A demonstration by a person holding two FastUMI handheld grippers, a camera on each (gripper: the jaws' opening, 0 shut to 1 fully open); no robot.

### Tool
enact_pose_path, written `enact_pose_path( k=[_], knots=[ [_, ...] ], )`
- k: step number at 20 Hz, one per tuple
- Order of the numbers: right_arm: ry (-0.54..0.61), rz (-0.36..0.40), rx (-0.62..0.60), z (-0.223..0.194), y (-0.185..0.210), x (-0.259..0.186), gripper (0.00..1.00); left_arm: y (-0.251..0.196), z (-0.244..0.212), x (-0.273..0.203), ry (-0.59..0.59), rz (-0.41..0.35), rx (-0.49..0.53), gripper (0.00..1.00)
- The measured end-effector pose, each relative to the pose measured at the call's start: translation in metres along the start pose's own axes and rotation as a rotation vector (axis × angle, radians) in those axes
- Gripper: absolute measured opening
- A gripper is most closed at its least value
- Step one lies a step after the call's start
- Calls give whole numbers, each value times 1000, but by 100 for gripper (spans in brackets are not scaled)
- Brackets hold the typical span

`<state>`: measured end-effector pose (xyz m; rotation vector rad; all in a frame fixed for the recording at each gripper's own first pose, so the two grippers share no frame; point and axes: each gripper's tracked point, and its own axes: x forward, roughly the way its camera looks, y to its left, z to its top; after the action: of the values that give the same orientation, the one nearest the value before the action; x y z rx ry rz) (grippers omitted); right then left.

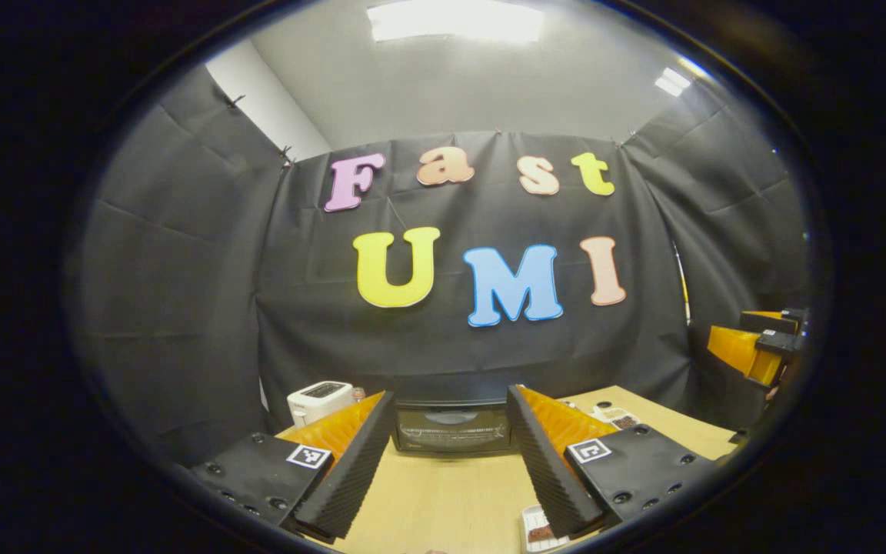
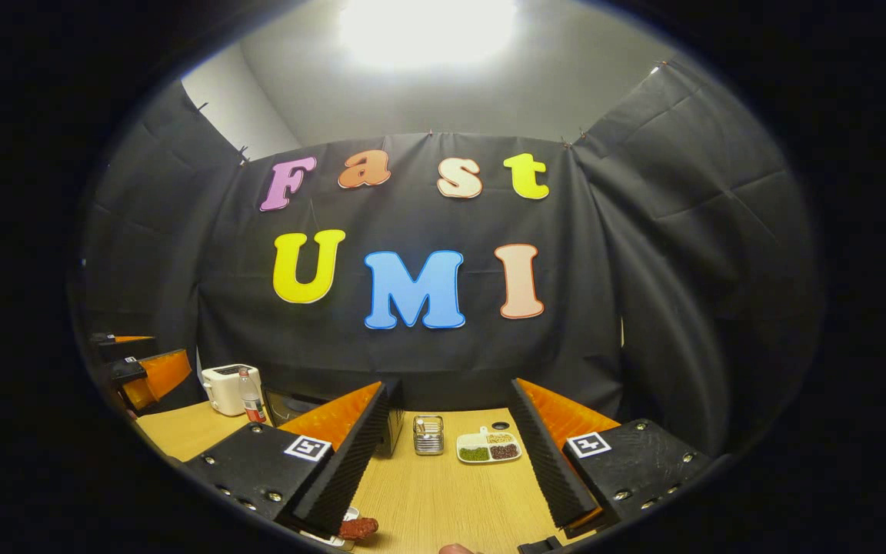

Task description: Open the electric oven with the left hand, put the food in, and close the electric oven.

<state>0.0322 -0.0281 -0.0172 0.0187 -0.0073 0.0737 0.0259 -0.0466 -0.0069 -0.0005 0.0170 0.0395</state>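
Fingers spread wide on my left gripper (image 1: 451,462), held level above the wooden table (image 1: 443,500) and aimed straight at the electric oven (image 1: 452,428). Nothing sits between those fingers; the oven stands at the back of the table against the cloth wall, framed in the gap between the tips but well apart from them, its door shut as far as I can see. A white toaster (image 1: 320,400) stands just to the oven's left. Low in the left gripper view, beside my right-hand finger, I see a small white tray (image 1: 539,531) with something dark red on it, partly cut off at the edge.

My right gripper (image 2: 447,462) is likewise released and grasping nothing, held level over the table to the right of the oven. From the right gripper view I catch just a dark corner of the oven past the inner finger, and the toaster with a small bottle (image 2: 247,396) in front of it. Between the fingers, farther back, stand a small wire holder (image 2: 428,435) and a white divided dish (image 2: 489,446) of green and dark grains. The food (image 2: 358,527), a reddish-brown piece, lies on a white plate edge near the lower left finger, not touched by it.

Each view catches the other gripper at its side edge, raised off the table; I cannot tell from there how its fingers stand.
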Motion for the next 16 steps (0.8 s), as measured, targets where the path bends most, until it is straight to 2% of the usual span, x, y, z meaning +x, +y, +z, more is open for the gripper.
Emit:
enact_pose_path(
  k=[1, 3, 6, 11, 16],
  knots=[
    [0, 7, 1, -1, -2, 1, 96, -1, 0, 4, 0, 9, 11, 91],
    [3, 24, -2, -6, -3, 3, 96, -1, 5, 14, -12, 20, 23, 91],
    [15, 28, -6, -12, -7, 11, 96, -1, 6, 36, -21, 27, 21, 100],
    [19, -19, 6, -14, -9, 27, 96, 0, -11, 88, -8, 1, -2, 100],
    [20, -62, -38, -13, -3, 45, 96, 7, -32, 156, 16, -21, -8, 100]
  ],
)
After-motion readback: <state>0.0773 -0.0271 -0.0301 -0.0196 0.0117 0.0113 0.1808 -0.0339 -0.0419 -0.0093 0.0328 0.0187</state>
